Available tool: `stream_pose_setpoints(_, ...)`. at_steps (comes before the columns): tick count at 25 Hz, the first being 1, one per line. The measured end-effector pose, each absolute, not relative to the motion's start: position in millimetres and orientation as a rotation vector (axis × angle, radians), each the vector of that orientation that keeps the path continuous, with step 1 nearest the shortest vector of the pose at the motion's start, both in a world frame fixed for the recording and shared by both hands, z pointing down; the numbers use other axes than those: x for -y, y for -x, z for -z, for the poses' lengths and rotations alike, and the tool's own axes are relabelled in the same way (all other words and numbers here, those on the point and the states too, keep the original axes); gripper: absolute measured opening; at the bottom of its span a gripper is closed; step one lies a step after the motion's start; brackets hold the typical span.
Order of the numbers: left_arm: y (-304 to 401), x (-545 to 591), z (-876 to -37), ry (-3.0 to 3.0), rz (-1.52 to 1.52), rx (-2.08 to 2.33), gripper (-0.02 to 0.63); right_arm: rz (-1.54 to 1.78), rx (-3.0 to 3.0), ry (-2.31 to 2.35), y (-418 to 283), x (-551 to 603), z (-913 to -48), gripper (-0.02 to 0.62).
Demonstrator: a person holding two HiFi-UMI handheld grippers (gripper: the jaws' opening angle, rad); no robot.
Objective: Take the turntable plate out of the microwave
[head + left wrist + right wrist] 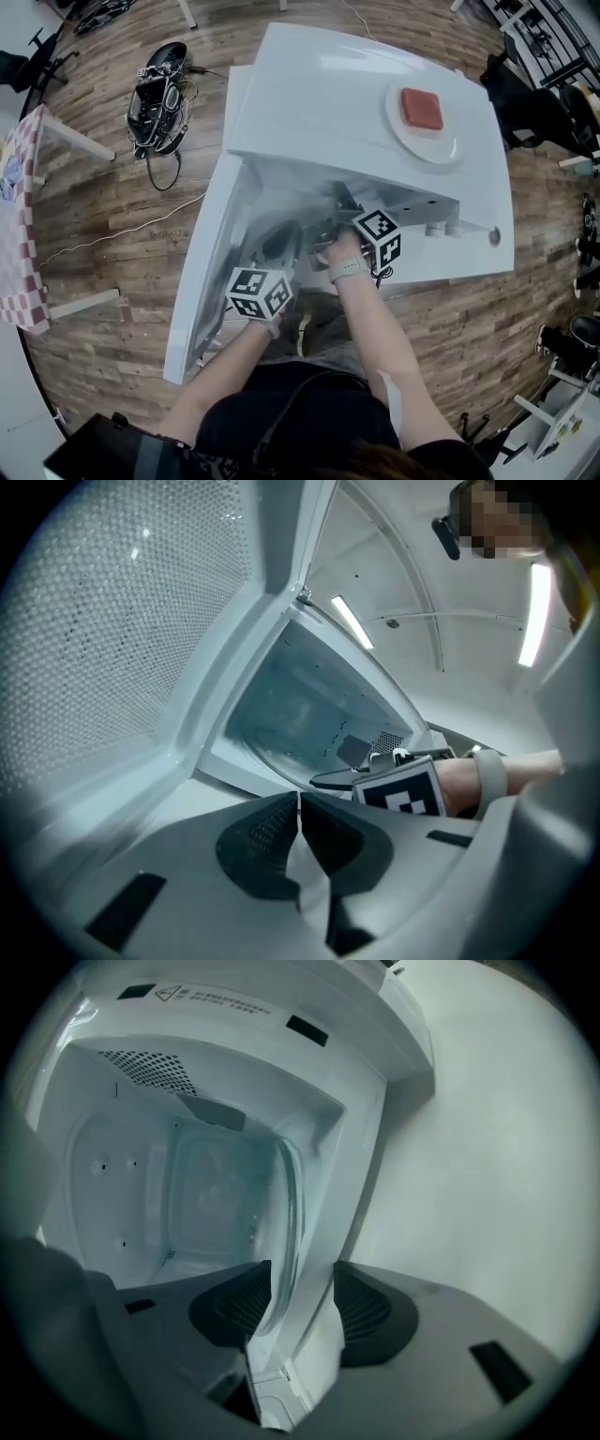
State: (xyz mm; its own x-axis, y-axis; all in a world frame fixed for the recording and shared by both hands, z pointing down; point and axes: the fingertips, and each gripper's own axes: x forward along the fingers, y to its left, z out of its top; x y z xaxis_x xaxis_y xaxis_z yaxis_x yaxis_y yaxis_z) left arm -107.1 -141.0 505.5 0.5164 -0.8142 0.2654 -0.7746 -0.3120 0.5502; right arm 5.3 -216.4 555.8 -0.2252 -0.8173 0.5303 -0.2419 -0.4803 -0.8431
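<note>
The white microwave (356,103) stands with its door (211,253) swung open to the left. The clear glass turntable plate (220,1204) is inside the cavity and also shows in the left gripper view (291,710). My right gripper (300,1307) is open at the cavity's mouth. The plate's near rim and the front frame pass between its jaws, and the pads do not press on them. My left gripper (298,808) is shut, with its tips at the lower front lip just short of the plate's rim. In the head view both grippers, left (281,246) and right (328,225), reach into the opening.
A white dish (448,145) with a red block (422,108) sits on top of the microwave. The door's mesh window (112,621) stands close on my left. A bundle of cables and gear (159,98) lies on the wooden floor. A checked cloth (19,225) is at far left.
</note>
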Motion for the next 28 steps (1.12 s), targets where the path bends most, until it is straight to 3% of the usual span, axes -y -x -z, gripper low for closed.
stream_pose_setpoints(12, 99.5, 150.8, -513.8, -1.968, 0.251, 1.183, 0.012, 1.757, -1.350, 1.460, -5.8, 205.2, -552.8, 0.173)
stream_pose_setpoints(21, 74.9, 178.2, -515.6, -1.765, 0.489, 0.908, 0.014, 1.788, -1.310, 1.359, -4.6, 201.9, -546.0, 0.092)
stream_pose_setpoints(28, 77.1, 192.6, -529.6, -1.616, 0.576, 0.847, 0.097, 1.789, -1.335, 1.293, -3.6, 199.4, -541.4, 0.067)
